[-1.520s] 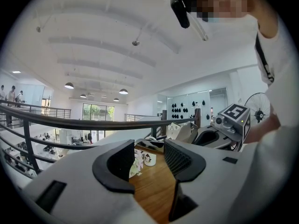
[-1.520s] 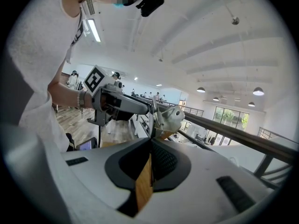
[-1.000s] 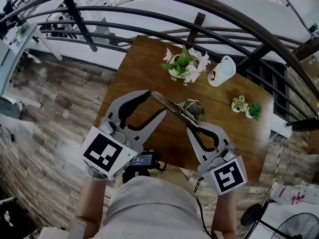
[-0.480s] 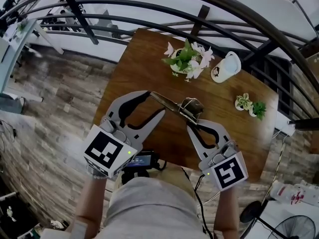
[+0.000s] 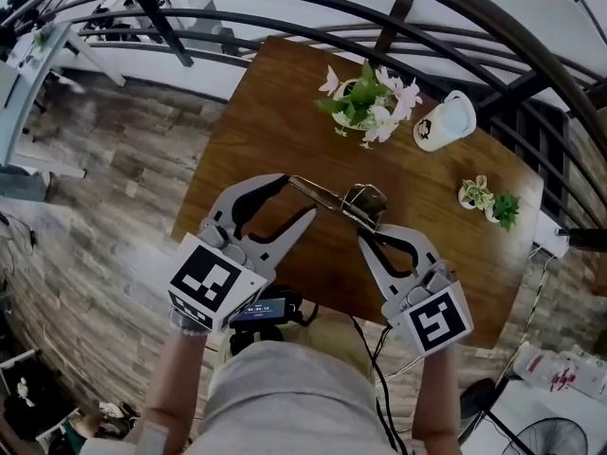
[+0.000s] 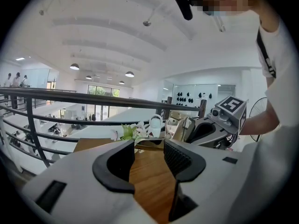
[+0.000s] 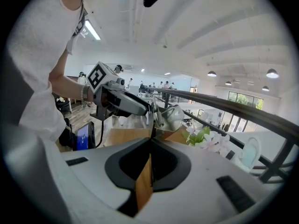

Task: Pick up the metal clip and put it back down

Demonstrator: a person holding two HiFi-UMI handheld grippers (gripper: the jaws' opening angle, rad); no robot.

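— Where do we find the metal clip (image 5: 349, 200)?

— We see it over the near middle of the wooden desk (image 5: 275, 121), in front of the person and pinched in the right hand-held gripper (image 5: 370, 230). In the right gripper view the jaws are closed together on the clip's broad end, and the rest stands out past their tips.

— And the left hand-held gripper (image 5: 298, 197)?

— Its jaws stand apart. The clip's long thin arm reaches across to their tips (we see it lying across the gap in the left gripper view), but the pads do not press on it.

— Does the clip rest on the desk?

— We cannot tell. None of our views shows its underside against the wood.

— What else do we have on the desk?

— At the far side there is a pot of white and pink flowers (image 5: 372, 104), with a white mug (image 5: 446, 121) just beside it on the right. Nearer the right edge stand two small green plants (image 5: 488, 204), well apart from the clip. A dark metal railing (image 5: 285, 12) curves round beyond the desk's far edge.
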